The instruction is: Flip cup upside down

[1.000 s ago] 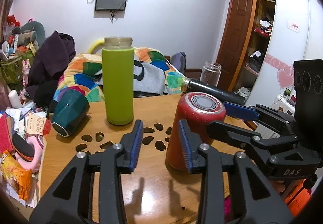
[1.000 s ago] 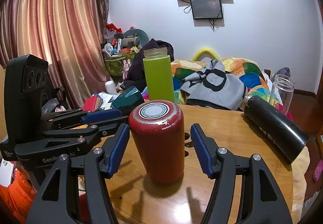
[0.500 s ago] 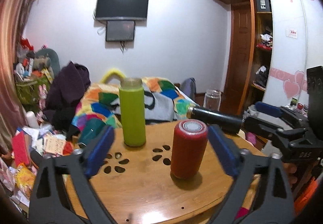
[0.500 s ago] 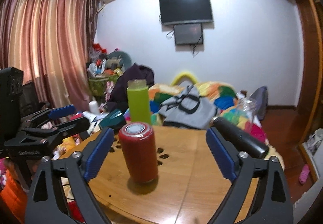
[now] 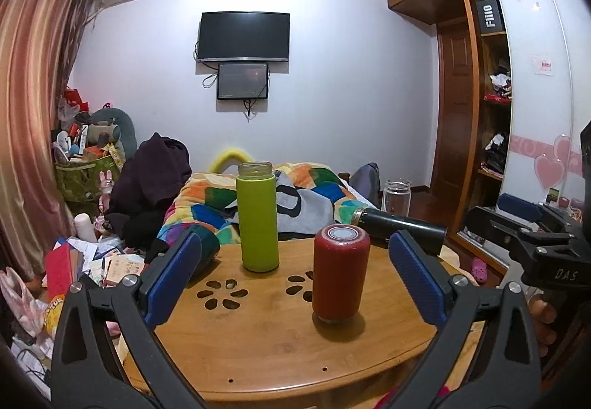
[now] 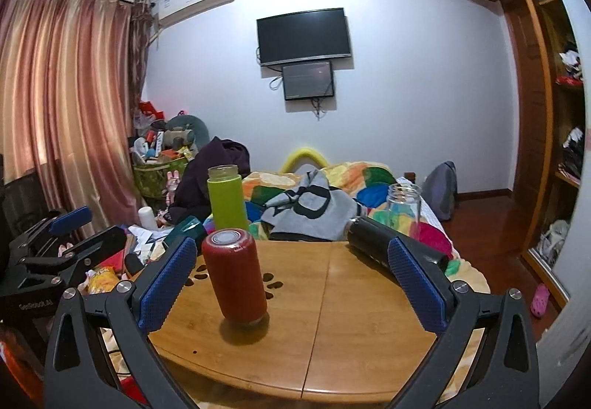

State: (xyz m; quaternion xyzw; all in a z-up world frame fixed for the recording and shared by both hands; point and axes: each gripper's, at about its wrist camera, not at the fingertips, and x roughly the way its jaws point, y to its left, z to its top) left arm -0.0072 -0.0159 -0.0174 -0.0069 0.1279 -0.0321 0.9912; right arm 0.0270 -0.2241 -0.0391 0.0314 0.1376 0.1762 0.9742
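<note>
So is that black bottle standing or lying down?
Lying down. The black bottle rests on its side at the table's far edge.

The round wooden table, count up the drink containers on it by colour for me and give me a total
Red: 1, the red cup standing near the middle.
Green: 1, the green bottle standing behind it.
Black: 1, the black flask lying on its side at the far edge.
Teal: 1, the teal cup on its side at the left edge.
Clear: 1, the glass jar.
Total: 5
</note>
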